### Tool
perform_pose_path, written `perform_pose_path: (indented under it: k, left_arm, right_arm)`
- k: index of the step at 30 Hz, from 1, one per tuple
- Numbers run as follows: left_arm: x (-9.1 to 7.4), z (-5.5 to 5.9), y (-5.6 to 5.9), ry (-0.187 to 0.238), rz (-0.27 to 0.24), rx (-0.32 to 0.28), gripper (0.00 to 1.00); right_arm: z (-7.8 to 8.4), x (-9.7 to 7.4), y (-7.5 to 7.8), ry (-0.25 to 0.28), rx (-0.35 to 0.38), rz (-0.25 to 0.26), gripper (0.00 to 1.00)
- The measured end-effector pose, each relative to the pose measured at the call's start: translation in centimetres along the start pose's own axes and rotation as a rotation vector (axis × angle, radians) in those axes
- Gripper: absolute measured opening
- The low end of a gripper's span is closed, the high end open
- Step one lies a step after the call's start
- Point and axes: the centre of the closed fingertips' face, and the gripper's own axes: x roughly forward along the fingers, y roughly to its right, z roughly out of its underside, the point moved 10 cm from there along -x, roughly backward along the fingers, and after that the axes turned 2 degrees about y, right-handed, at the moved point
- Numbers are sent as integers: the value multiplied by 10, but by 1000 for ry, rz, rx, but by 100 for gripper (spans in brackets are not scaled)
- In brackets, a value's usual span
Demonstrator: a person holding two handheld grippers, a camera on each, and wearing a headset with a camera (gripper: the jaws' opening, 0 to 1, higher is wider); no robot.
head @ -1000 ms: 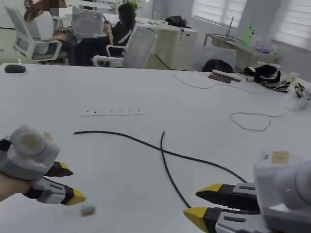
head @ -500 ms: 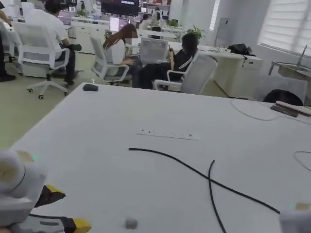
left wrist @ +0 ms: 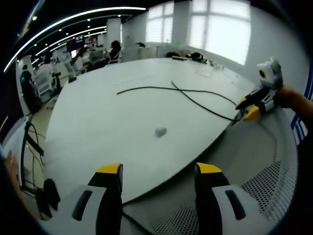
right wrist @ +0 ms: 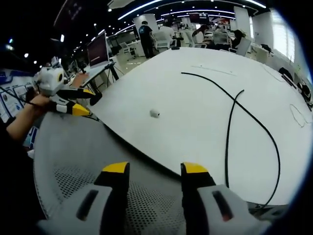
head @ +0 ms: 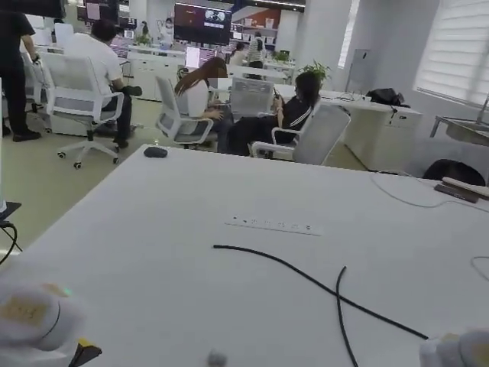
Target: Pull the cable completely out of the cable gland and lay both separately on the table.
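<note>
Cable (head: 306, 277) lies loose across the middle of the table (head: 153, 229), crossed over itself. Cable gland (head: 217, 357) sits apart from it by the near edge, so separation looks complete. Left gripper (left wrist: 159, 169) and right gripper (right wrist: 155, 167) are held off that edge, jaws wide and empty.

A white table (head: 153, 229) is seen. On it are laid a black cable (head: 306, 277), crossed over itself, a small grey cable gland (head: 217, 357) apart from it, a power strip (head: 269, 225) and a mouse (head: 155, 152).
</note>
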Motion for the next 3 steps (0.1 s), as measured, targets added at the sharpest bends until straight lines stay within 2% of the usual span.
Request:
perform_pose_path:
  k: [3]
  left_arm:
    - [1,3,2,-35,-16,55,57]
  right_arm:
    - [1,1,0,-5,-18,30,45]
